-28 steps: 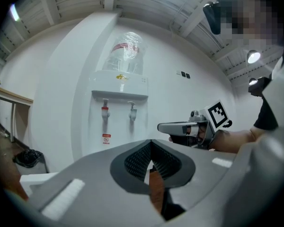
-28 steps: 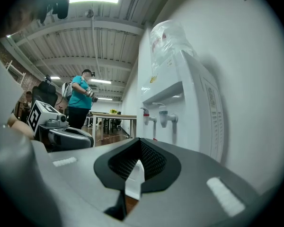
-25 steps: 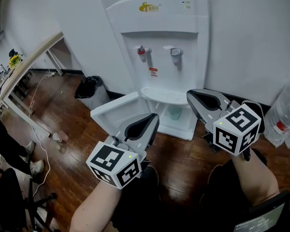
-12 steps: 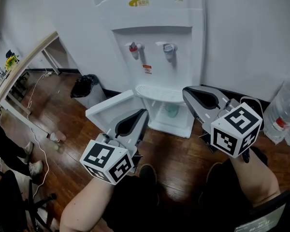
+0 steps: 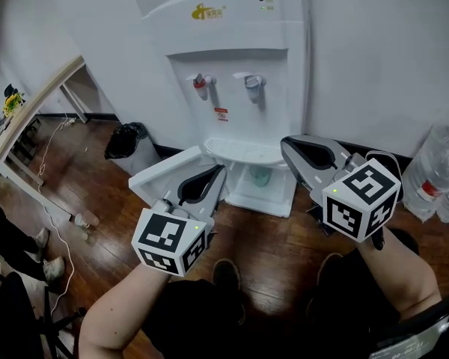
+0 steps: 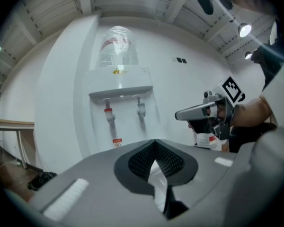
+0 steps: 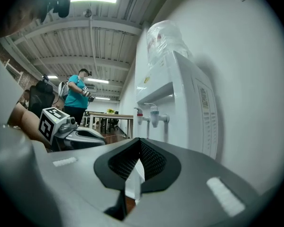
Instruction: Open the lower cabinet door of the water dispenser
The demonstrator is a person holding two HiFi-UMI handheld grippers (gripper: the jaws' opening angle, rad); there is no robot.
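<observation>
- Dark wood floor (image 5: pixel 277 238) and white walls; in the head view the water dispenser (image 5: pixel 239 58) is seen at 12 o'clock, a black bin (image 5: pixel 125 139) at 10 o'clock and water bottles (image 5: pixel 434 178) at 3 o'clock.
- The lower cabinet door (image 5: pixel 163 175) is found already swung out from the cabinet toward 9 o'clock, with the compartment behind it exposed.
- The left gripper (image 5: pixel 215 175) is held level with its tip over the door's free edge. Its jaws have just been opening and now stand a narrow slit apart, with nothing pinched between them. Whether the edge is touched cannot be told.
- The right gripper (image 5: pixel 287 146) is held at 2 o'clock of the left one, clear of the door. Its jaws are also a thin slit apart and nothing is carried.
- Step judged: release after the pull, with the task nearly done.
- Advice: the jaws should be spread fully before any retreat, so that the edge is not dragged.
- The left gripper is best drawn straight back toward 6 o'clock, since a sideways sweep could knock the door shut.
- The right gripper is best kept where it is, away from the opening.
</observation>
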